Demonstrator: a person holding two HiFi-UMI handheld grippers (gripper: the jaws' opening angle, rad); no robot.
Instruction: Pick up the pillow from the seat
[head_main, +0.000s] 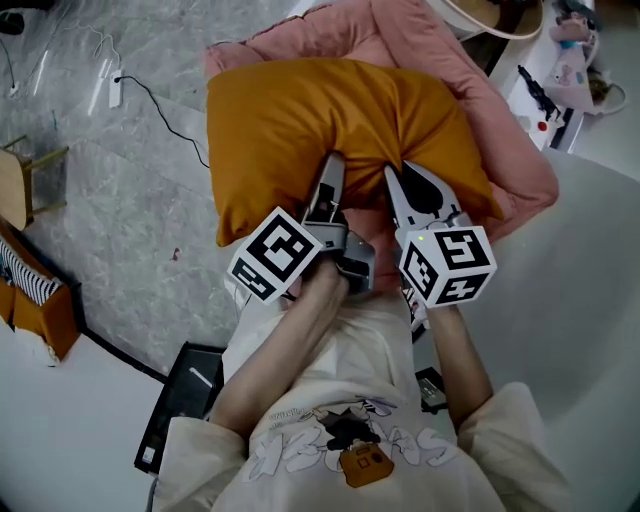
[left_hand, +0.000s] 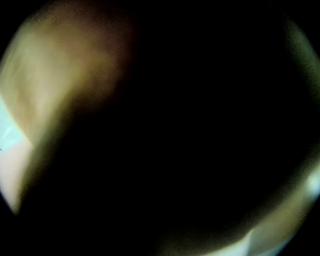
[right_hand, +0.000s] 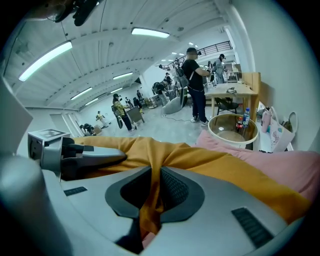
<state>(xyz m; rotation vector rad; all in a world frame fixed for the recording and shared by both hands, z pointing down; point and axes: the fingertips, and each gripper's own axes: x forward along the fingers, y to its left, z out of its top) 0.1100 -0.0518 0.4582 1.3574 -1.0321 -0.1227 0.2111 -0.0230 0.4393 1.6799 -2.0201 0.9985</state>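
Lift step — left gripper (head_main: 332, 165) and right gripper (right_hand: 150, 185), centre frame, pinch the pillow (head_main: 290, 120); next, raise it off the seat (head_main: 525, 185).

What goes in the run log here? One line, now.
task: lift pillow | right tongs: shut on pillow fabric | left tongs: tip at pillow, grip unclear | pillow: over pink seat, contact unclear

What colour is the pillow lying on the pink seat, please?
Plain mustard orange, no pattern; the pillow shows best in the head view.
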